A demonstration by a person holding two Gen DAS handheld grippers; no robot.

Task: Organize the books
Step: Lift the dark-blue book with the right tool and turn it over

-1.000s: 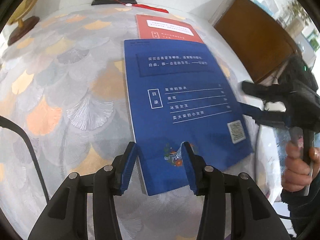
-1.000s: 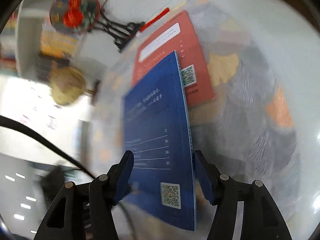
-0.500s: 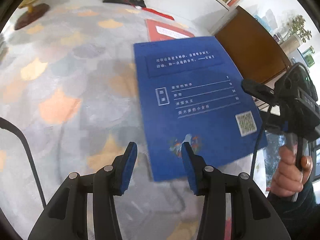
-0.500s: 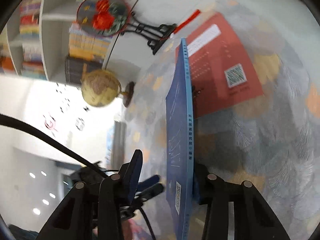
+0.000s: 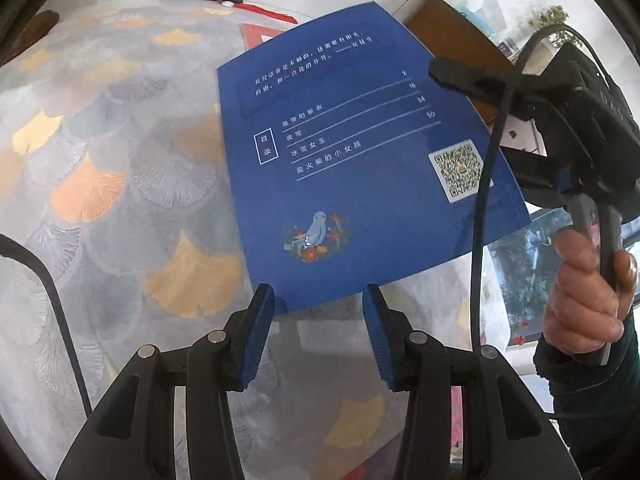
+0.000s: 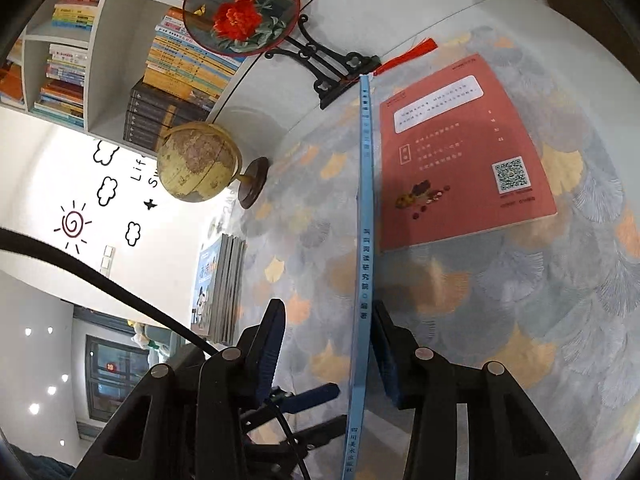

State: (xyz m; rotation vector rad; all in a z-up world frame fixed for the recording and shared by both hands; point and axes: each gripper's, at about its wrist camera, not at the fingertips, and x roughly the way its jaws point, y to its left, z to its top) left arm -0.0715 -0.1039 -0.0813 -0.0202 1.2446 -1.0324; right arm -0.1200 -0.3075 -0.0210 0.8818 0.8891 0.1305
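A thin blue book is lifted off the table and tilted up. In the right wrist view I see it edge-on by its light blue spine, which rests against my right pad. My right gripper stands wide around the spine, with a clear gap on the left side. It also shows in the left wrist view at the book's right edge. My left gripper is open and empty just below the book's lower edge. A red book lies flat on the table beyond.
The table has a grey and orange fan-leaf cloth. A globe and a round flower fan on a black stand stand at the back. Several books lie stacked at the table's left edge. Bookshelves line the wall.
The blue book has been raised from lying flat on the red book to tilted up on edge. The left gripper has drawn back off its lower edge.
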